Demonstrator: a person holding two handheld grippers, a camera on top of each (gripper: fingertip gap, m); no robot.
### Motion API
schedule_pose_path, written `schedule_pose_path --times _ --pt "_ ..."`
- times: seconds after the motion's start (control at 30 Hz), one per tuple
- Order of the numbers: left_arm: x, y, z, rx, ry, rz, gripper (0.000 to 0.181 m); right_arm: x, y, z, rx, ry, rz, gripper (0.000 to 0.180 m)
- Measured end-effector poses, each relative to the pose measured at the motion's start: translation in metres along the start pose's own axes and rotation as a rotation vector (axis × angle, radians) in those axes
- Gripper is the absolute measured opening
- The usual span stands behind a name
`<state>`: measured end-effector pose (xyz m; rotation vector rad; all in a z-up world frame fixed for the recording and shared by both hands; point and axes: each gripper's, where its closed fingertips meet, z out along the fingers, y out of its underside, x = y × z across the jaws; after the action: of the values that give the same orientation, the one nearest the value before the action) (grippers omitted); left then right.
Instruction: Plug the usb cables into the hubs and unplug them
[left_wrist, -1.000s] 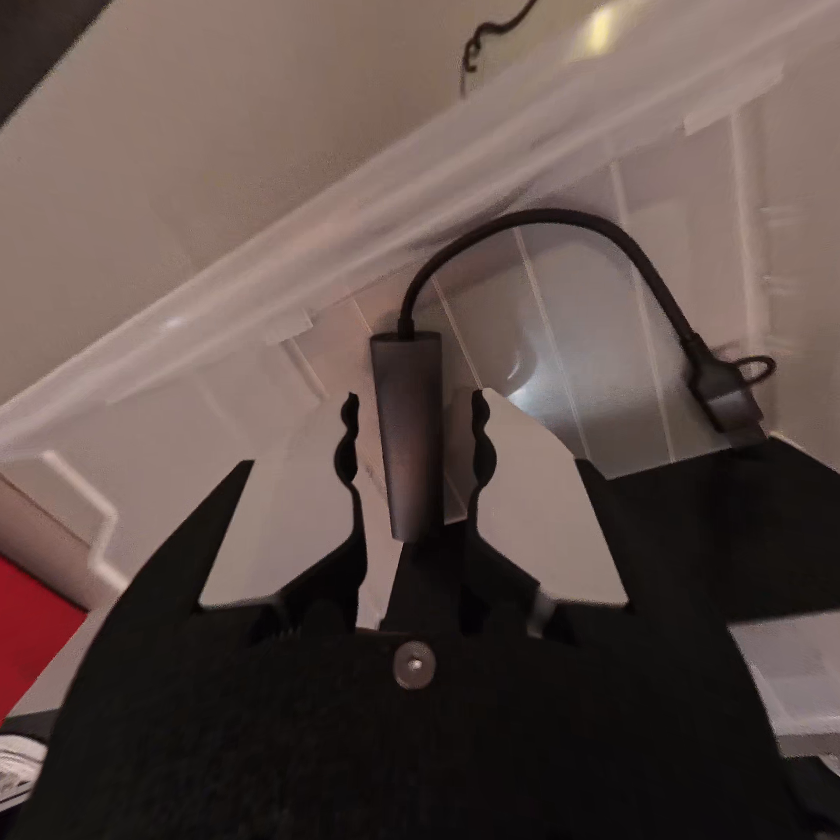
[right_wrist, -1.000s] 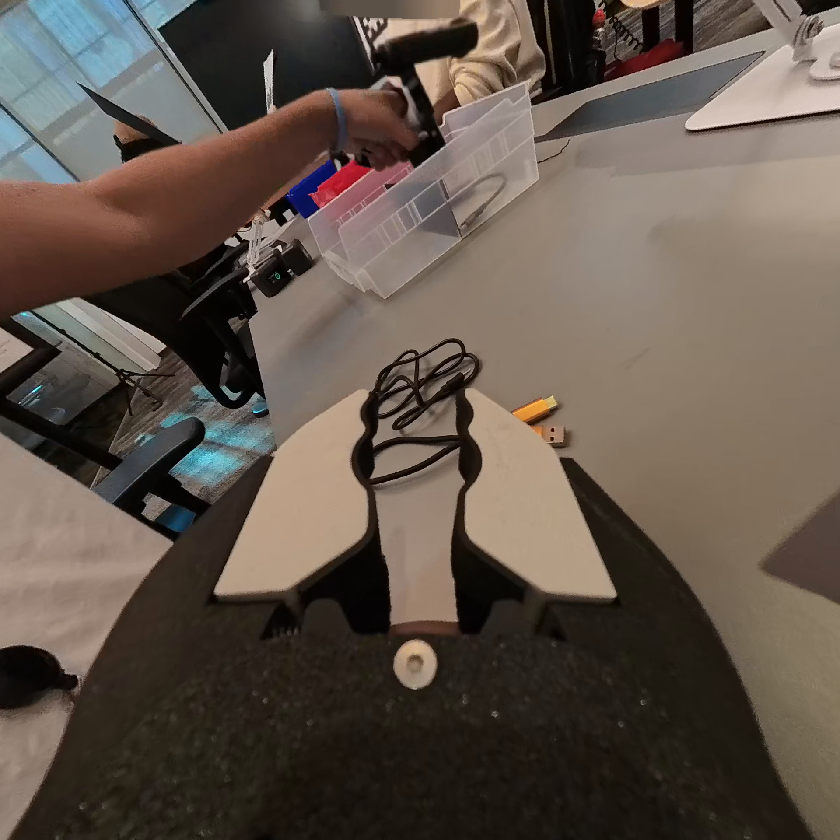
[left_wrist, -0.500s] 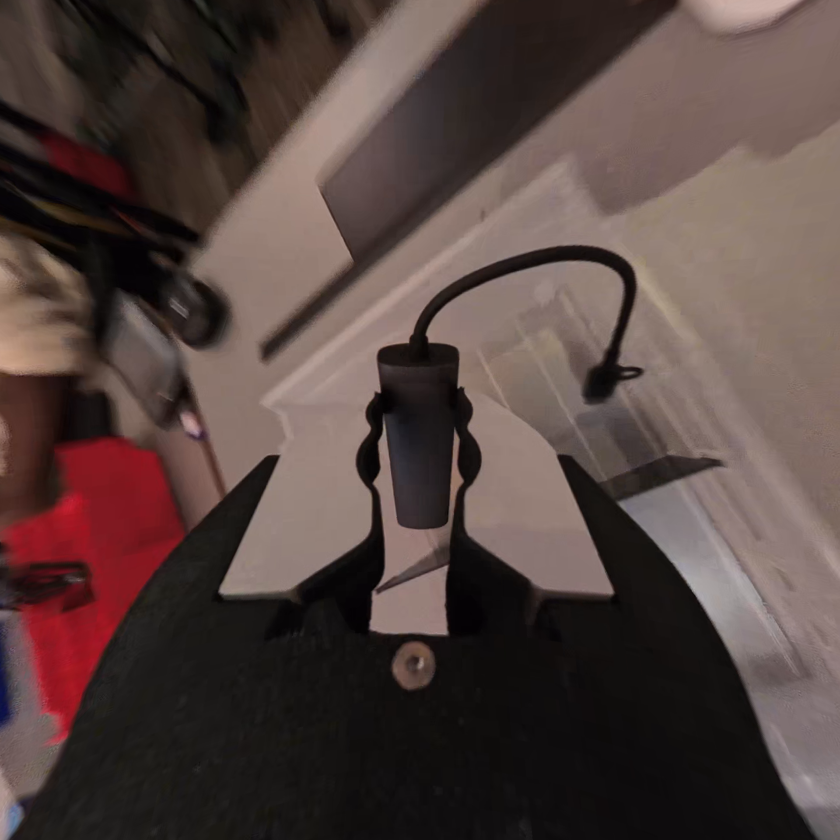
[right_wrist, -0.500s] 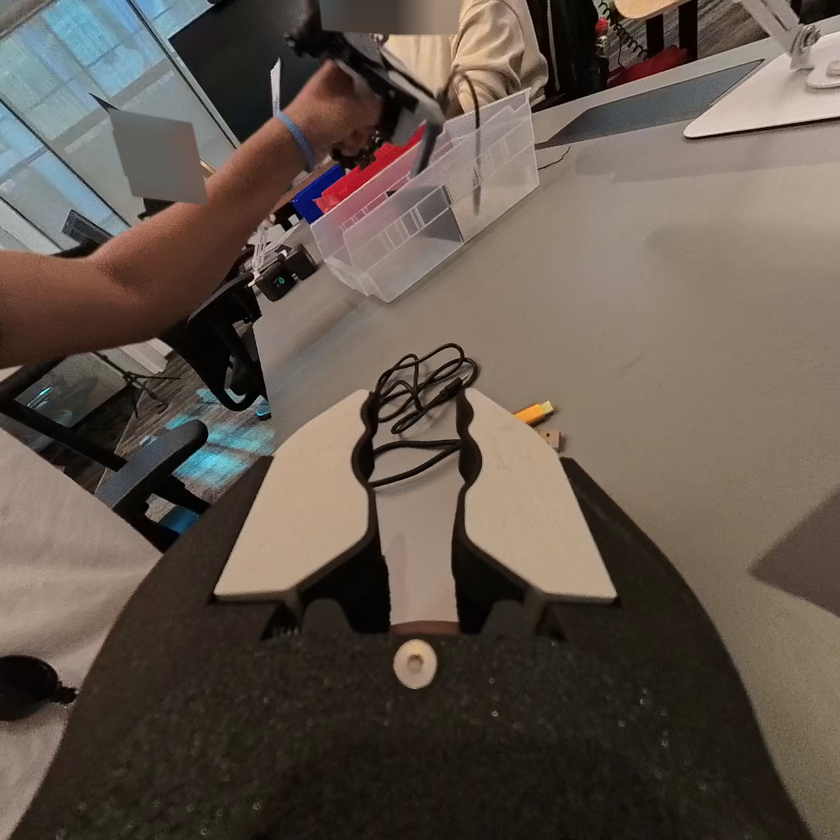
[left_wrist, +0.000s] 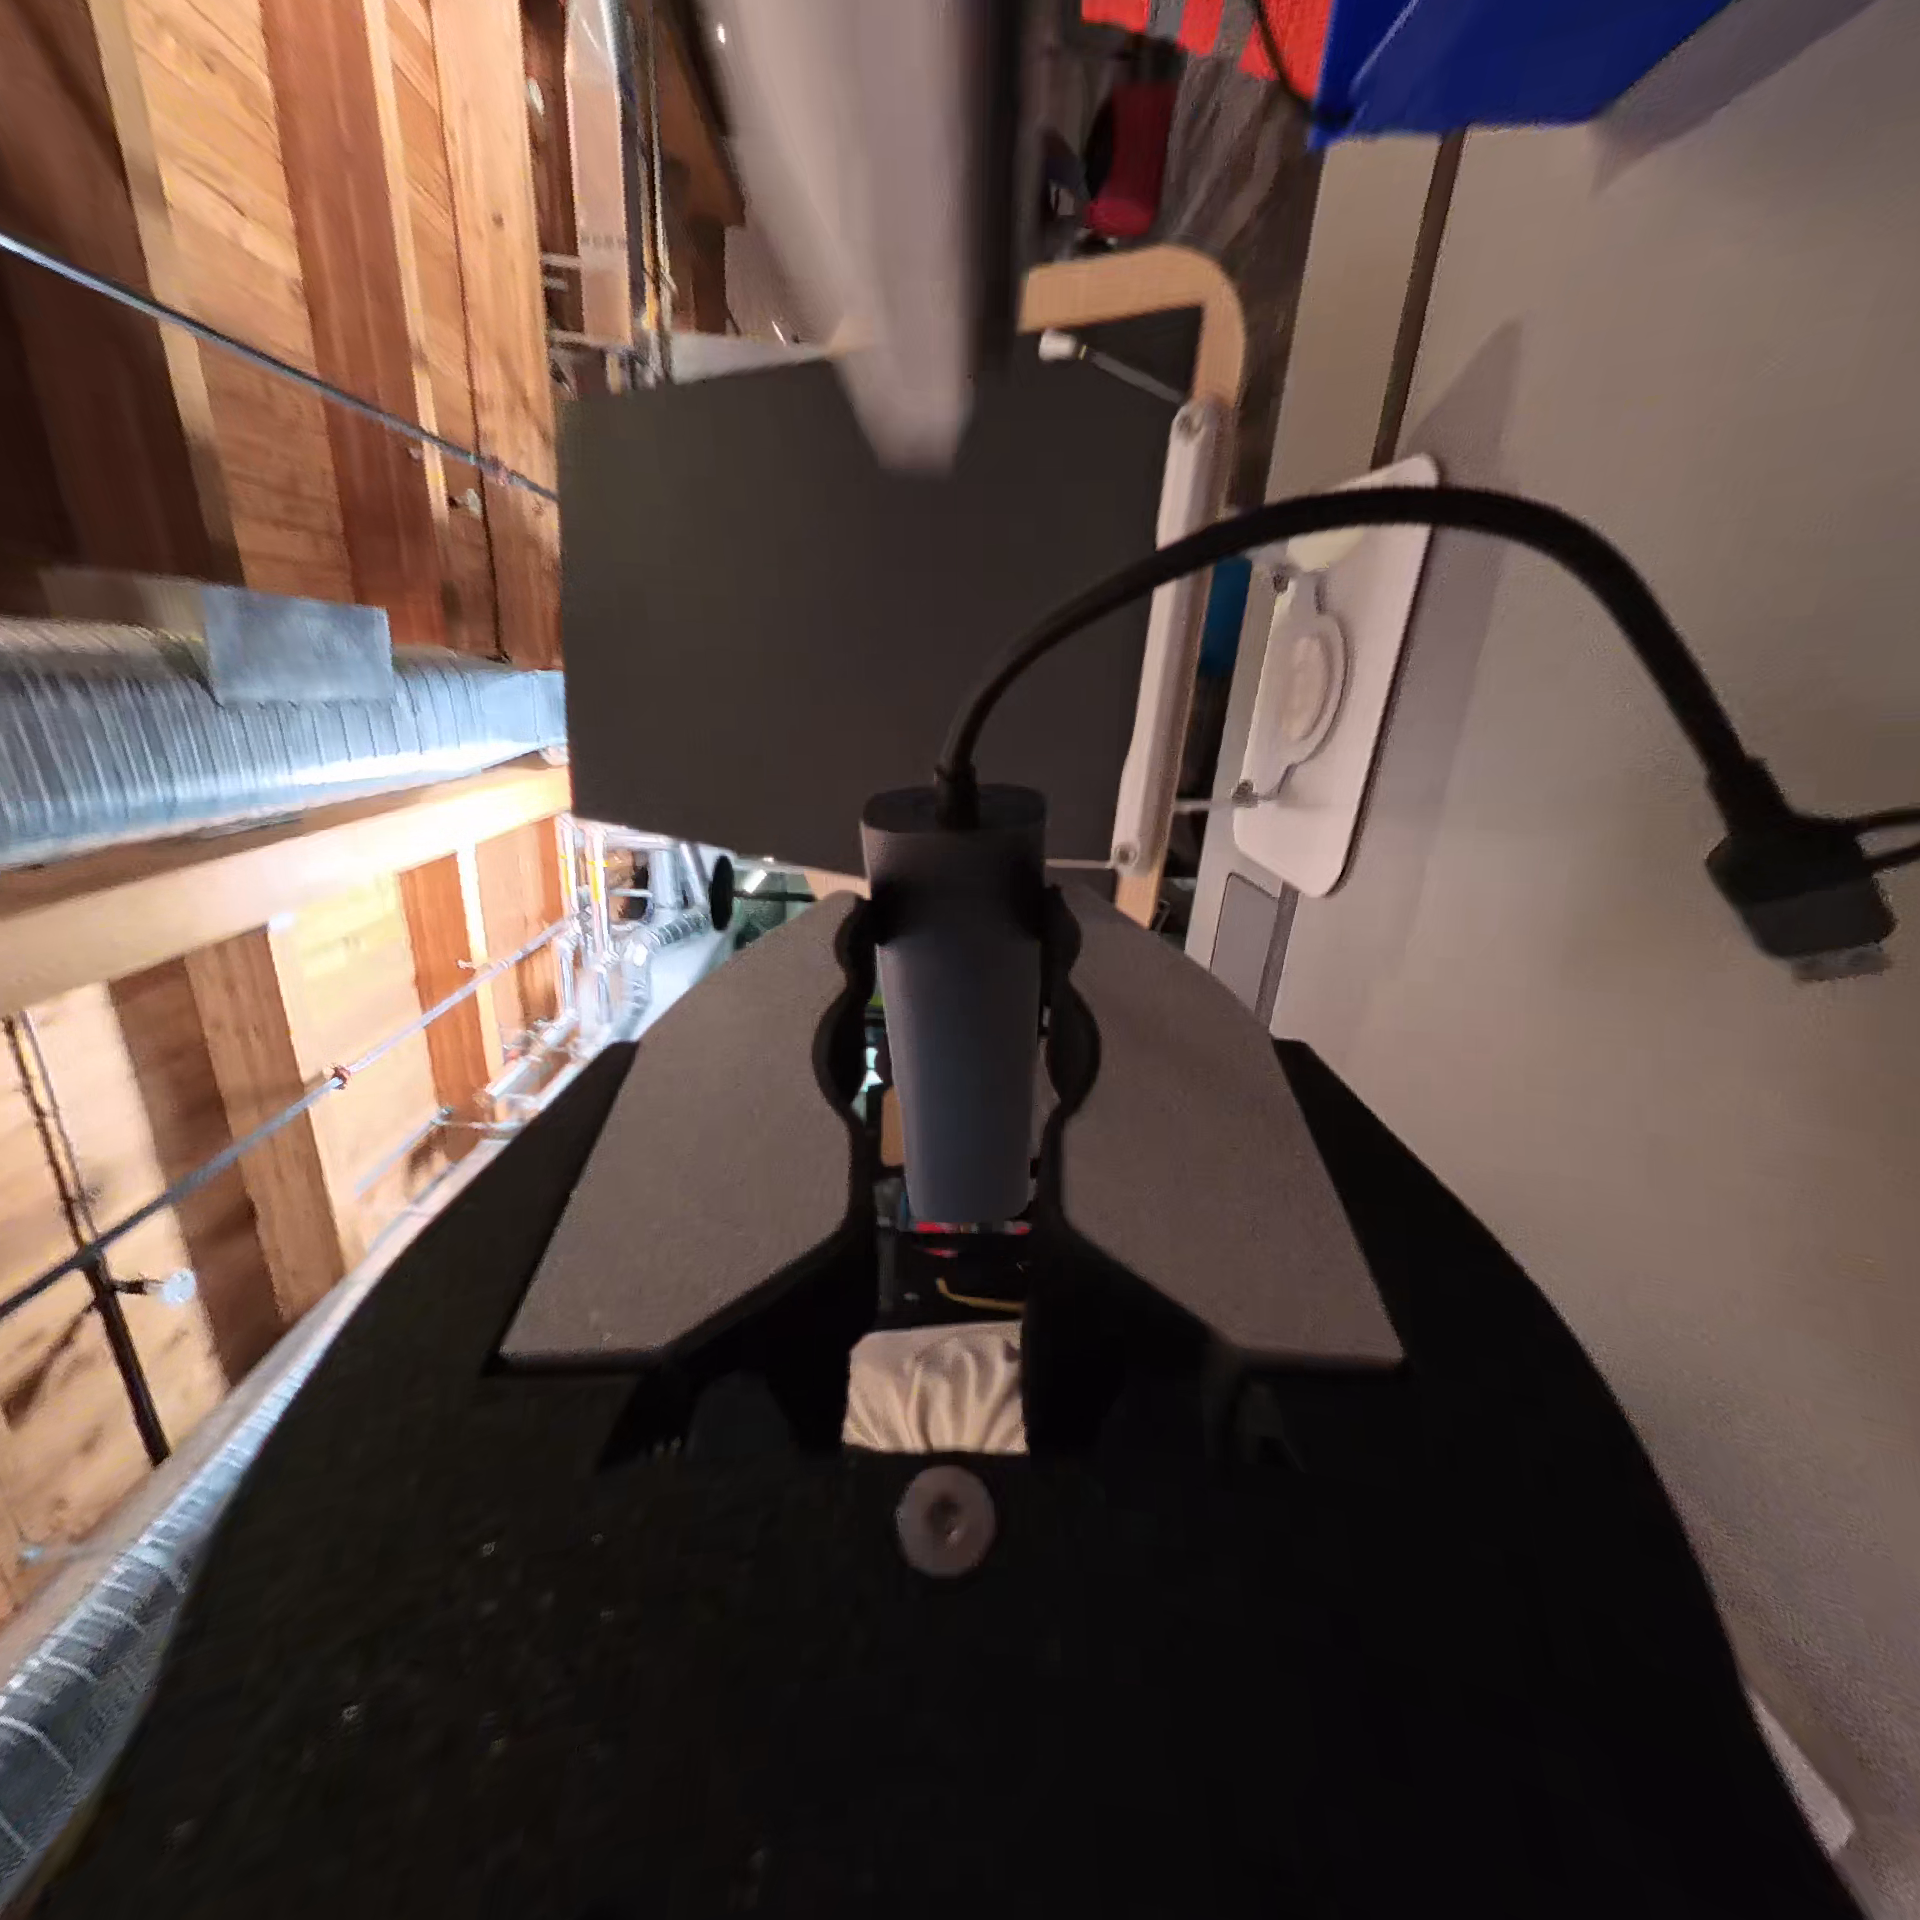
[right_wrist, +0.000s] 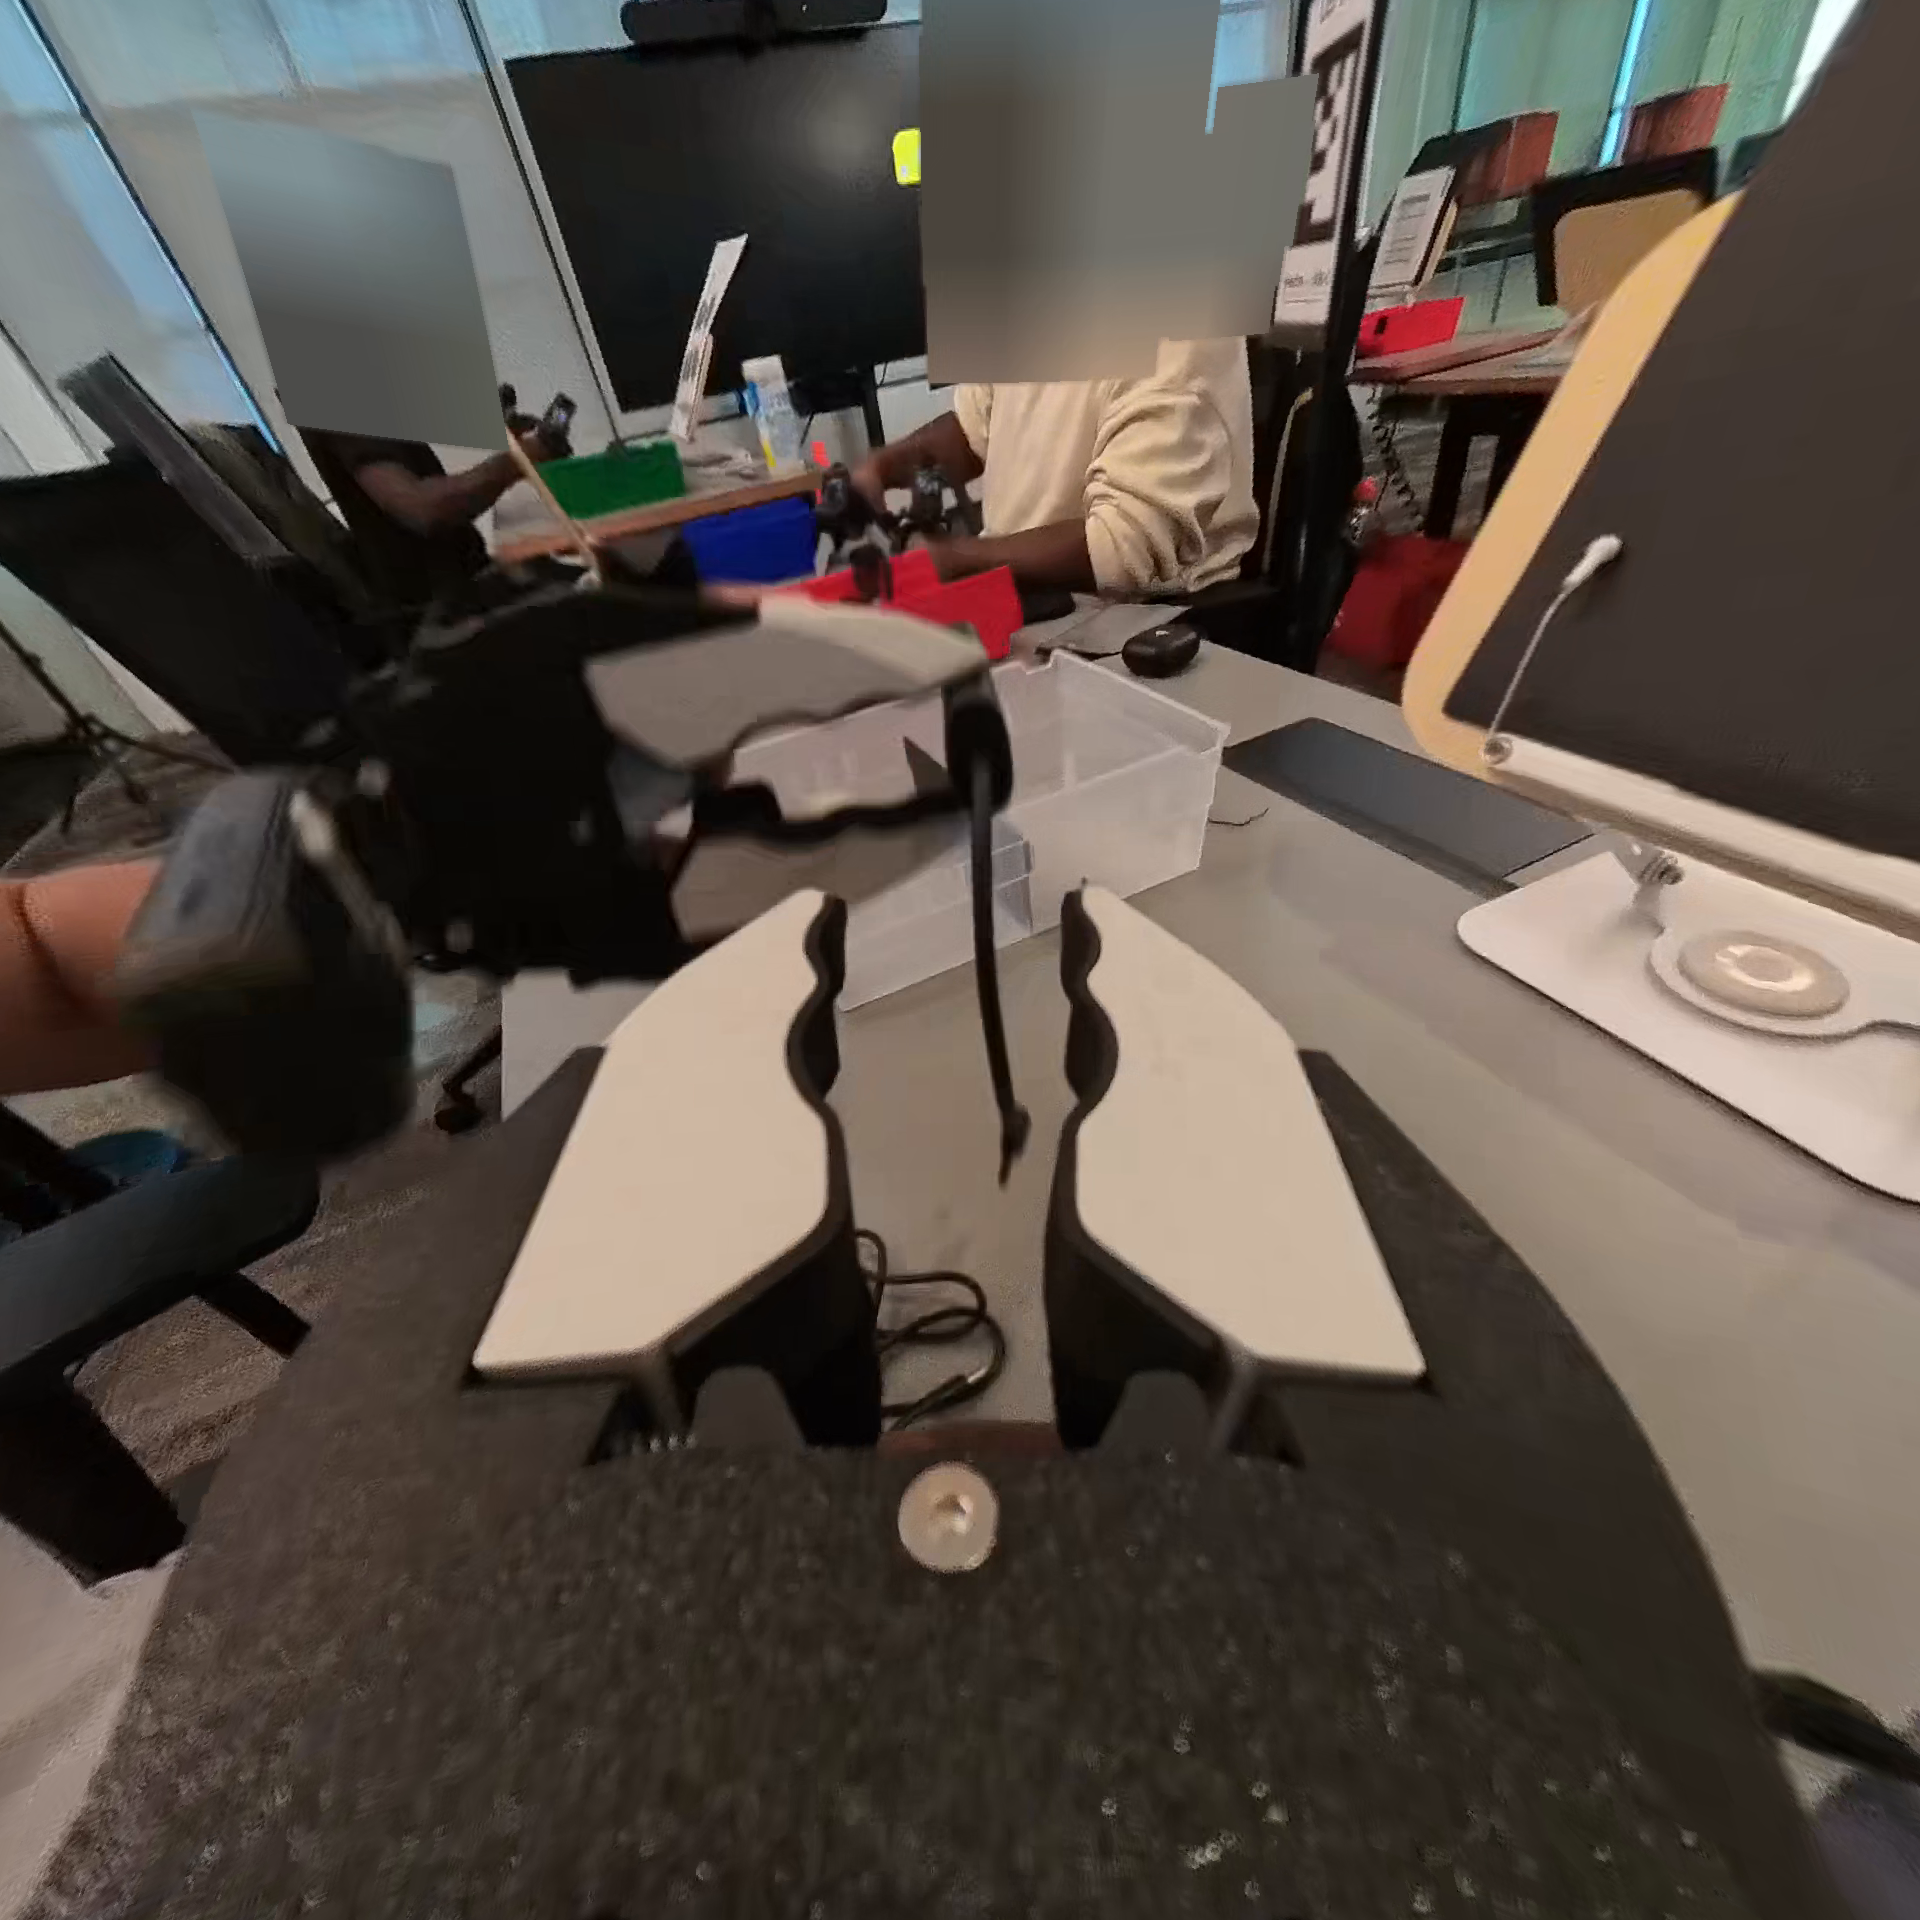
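Observation:
My left gripper (left_wrist: 956, 925) is shut on a dark grey USB hub (left_wrist: 961, 1039), held in the air with the view rolled sideways. The hub's short black cable (left_wrist: 1455, 520) arcs to its plug (left_wrist: 1803, 914), which hangs free. In the right wrist view the left gripper (right_wrist: 956, 727) holds the hub (right_wrist: 979, 753) above and ahead of my right gripper (right_wrist: 951, 914). The hub's cable (right_wrist: 987, 987) dangles between the right gripper's open fingers without touching them. A coiled black USB cable (right_wrist: 935, 1320) lies on the grey table below the right gripper.
A clear plastic bin (right_wrist: 1132, 748) stands on the table (right_wrist: 1455, 1195) behind the grippers. A monitor (right_wrist: 1714, 623) on a white base (right_wrist: 1558, 935) stands at the right. People work at a far desk with red, blue and green bins.
My left gripper closed on the hub, lifted it out of the clear bin and carried it in front of my right gripper. The right gripper tilted up, and stays open.

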<state>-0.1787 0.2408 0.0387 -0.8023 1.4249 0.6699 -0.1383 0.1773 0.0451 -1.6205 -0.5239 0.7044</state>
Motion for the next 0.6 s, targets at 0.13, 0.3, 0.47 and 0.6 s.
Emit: schedule_pose_path --times 0.13,0.3,0.47,0.6 --pt "0.030 -0.031 -0.008 0.031 0.014 0.025 0.030 0.006 0.025 0.021 -0.093 0.011 0.010 0.039" --pt "0.050 -0.047 -0.015 0.014 0.033 -0.028 0.029 0.007 0.054 0.032 -0.109 0.033 -0.089 0.017" --pt "0.067 -0.045 -0.033 0.044 0.110 -0.184 0.029 -0.002 0.072 0.028 -0.137 -0.008 -0.170 0.017" --pt "0.071 -0.012 -0.064 0.064 0.291 -0.849 0.046 -0.012 0.073 0.012 -0.070 -0.077 -0.312 0.017"
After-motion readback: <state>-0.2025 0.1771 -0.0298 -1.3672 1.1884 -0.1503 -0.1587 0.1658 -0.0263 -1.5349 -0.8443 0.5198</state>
